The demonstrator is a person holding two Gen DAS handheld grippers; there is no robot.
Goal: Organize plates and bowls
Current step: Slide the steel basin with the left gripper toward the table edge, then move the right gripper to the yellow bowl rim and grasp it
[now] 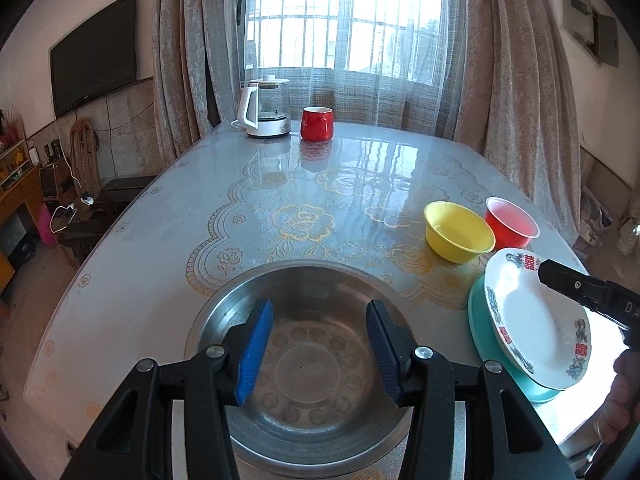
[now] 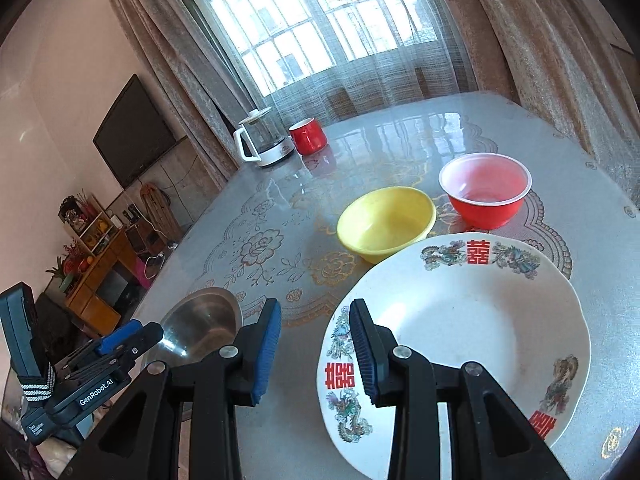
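Hovering left claw (image 1: 320, 344): part-open, empty — above steel basin (image 1: 304, 288)
Right claw (image 2: 314, 352): part-open, empty — over white plate (image 2: 460, 320)

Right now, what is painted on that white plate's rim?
Red double-happiness characters and multicoloured dragon-like motifs ring the white plate; the right wrist view shows it best.

The white plate (image 2: 460, 332) bore red double-happiness characters and multicoloured dragon-like motifs, resting on something teal, perhaps another dish (image 1: 486, 336). One bowl (image 2: 386, 228) was yellow, another (image 2: 486, 190) red with a whitish inside. The tablecloth (image 2: 260, 216) was grey with gold flowers.
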